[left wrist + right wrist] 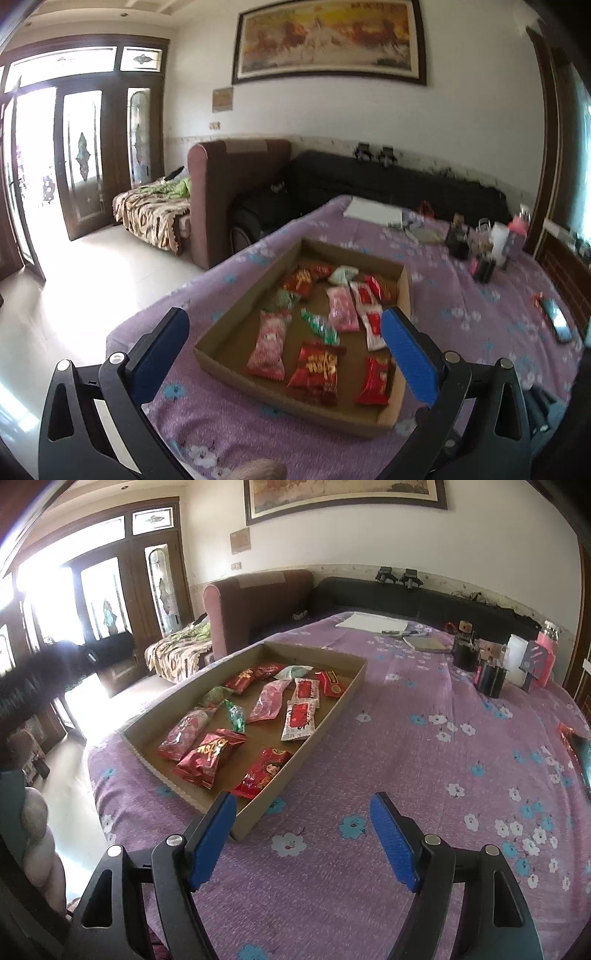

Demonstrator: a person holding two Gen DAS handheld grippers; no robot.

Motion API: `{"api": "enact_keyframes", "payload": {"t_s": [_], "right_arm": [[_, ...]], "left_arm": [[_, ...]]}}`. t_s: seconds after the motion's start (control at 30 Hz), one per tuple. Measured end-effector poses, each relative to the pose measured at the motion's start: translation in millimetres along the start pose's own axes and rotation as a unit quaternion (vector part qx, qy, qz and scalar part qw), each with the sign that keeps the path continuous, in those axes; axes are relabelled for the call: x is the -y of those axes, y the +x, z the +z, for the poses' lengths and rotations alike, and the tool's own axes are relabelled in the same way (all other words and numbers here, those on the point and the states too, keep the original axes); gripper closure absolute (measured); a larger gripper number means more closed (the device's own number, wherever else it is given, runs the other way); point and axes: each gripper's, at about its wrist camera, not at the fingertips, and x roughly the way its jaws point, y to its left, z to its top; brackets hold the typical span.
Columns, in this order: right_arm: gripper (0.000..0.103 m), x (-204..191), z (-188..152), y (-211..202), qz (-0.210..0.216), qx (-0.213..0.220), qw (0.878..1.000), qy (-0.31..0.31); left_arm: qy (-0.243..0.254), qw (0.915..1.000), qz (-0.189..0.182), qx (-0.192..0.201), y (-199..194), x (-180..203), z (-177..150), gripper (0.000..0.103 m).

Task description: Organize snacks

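The left gripper (284,332) fills the lower part of the left wrist view, its blue pads spread wide and holding nothing. The right gripper (303,823) occupies the bottom centre of the right wrist view, likewise wide apart and empty, above the purple floral cloth (406,738) covering the worktop.

The snacks (317,321) lie loose in a shallow cardboard tray (236,310) at the centre of the left wrist view and centre-left of the right wrist view. All visible packets sit inside the tray walls; none shows on the cloth around it. Reds, pinks, greens and whites are intermixed and lie at differing angles. A red packet with gold lettering (208,755) and a red packet with a printed figure (264,773) sit nearest the tray's near edge.

Assessment: the arrangement fits either packets gathered and awaiting sorting, or a collection already finished; the views do not settle which.

Handling notes: the wrappers look thin and slippery, so any grasp is best taken across a packet's narrow width, clear of neighbours. The tray looks light and may slide on the cloth if nudged. Cups and containers (487,668) stand upper right, well apart.
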Motion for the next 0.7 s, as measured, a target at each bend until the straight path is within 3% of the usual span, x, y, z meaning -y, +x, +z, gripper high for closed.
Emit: {"api": "enact_keyframes", "payload": {"t_s": [0.7], "right_arm": [[0.024,-6,-8,2,0.004,-0.006,1.0,-0.014]], "left_arm": [[-0.029,0.9952,-0.018,-0.091,26,-8,-18,0.0]]}}
